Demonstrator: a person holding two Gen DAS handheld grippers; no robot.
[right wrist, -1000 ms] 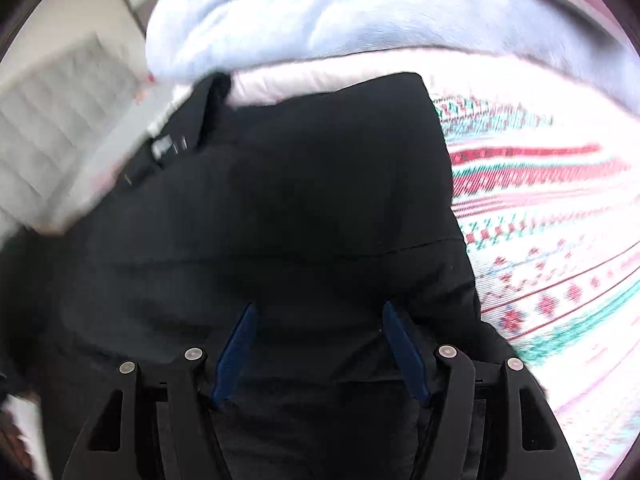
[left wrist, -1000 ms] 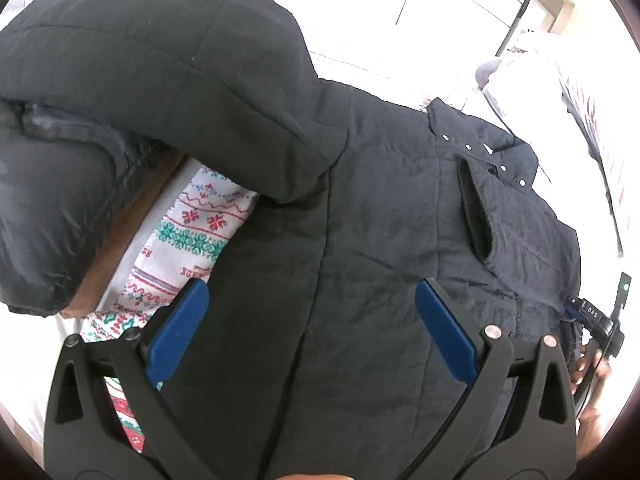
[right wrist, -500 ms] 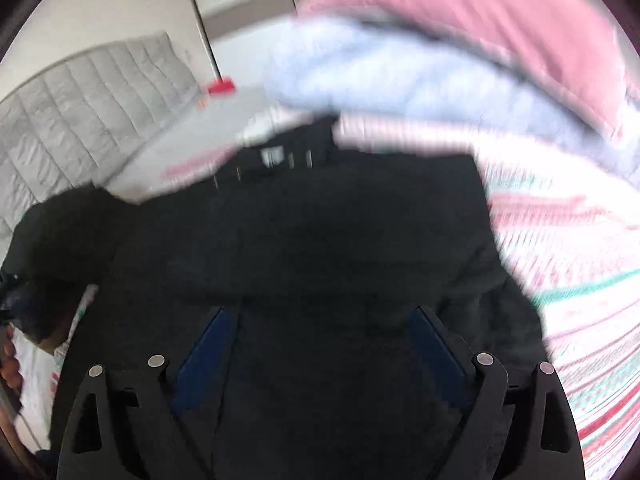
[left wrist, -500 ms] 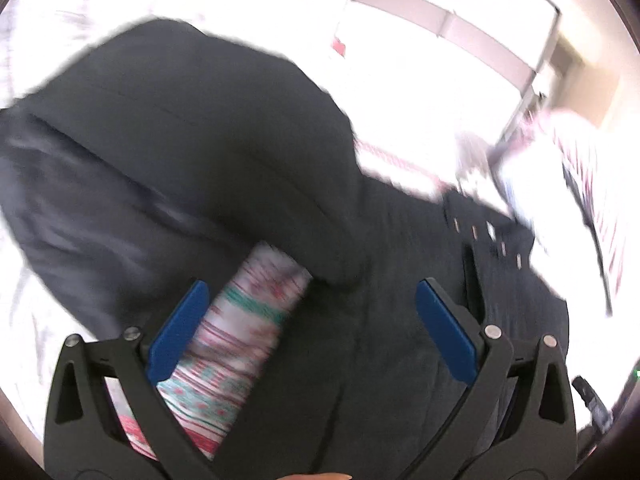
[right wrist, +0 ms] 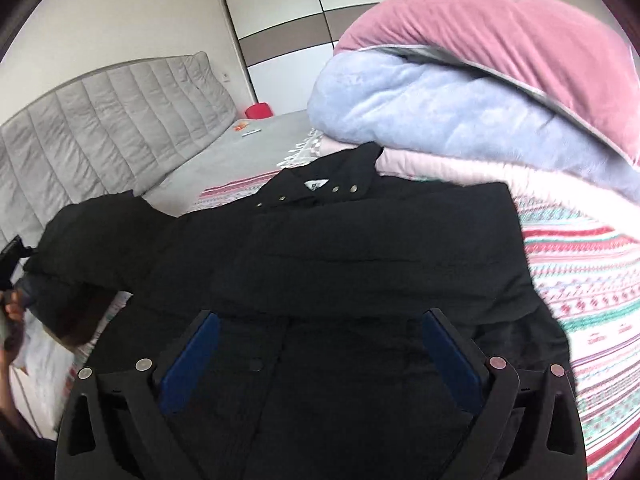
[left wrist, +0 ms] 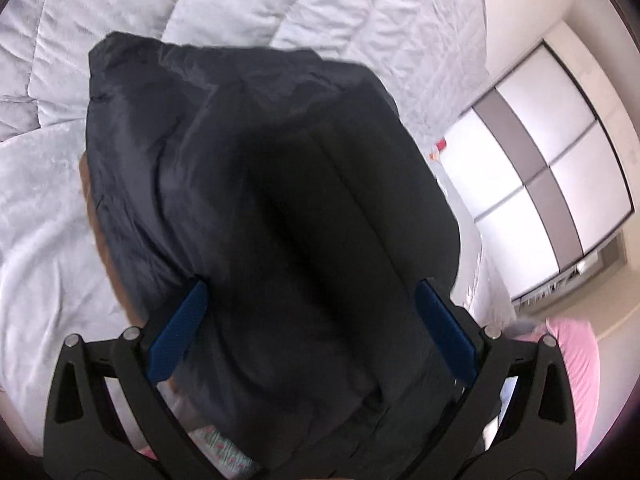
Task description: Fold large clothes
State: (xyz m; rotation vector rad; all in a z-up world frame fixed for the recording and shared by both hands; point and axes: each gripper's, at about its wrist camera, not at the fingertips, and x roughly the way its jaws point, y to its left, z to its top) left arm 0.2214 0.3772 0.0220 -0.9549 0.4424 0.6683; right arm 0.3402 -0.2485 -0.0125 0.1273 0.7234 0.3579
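Note:
A large dark padded jacket [right wrist: 340, 248] lies on the bed over a red, white and green patterned blanket [right wrist: 592, 280]. Its collar with snaps [right wrist: 320, 194] points away from me in the right wrist view. My right gripper [right wrist: 320, 356] is open, hovering over the jacket's lower body. In the left wrist view a bulky fold of the jacket [left wrist: 280, 184] fills the middle, raised in front of the camera. My left gripper [left wrist: 312, 328] is open with that dark fabric lying between its blue pads [left wrist: 178, 332]; the pads do not pinch it.
A pile of folded blankets, blue [right wrist: 420, 112] under pink [right wrist: 500, 32], sits at the right of the jacket. A grey padded headboard [right wrist: 112, 120] stands behind. A wardrobe with sliding doors [left wrist: 552, 152] is on the far wall. A person's hand shows at the left edge [right wrist: 12, 312].
Both wrist cameras tilted up from looking down at the jacket. The left view swung towards the headboard with the jacket's fold bunched before it. The right gripper opened wider and pulled back, showing the whole jacket.

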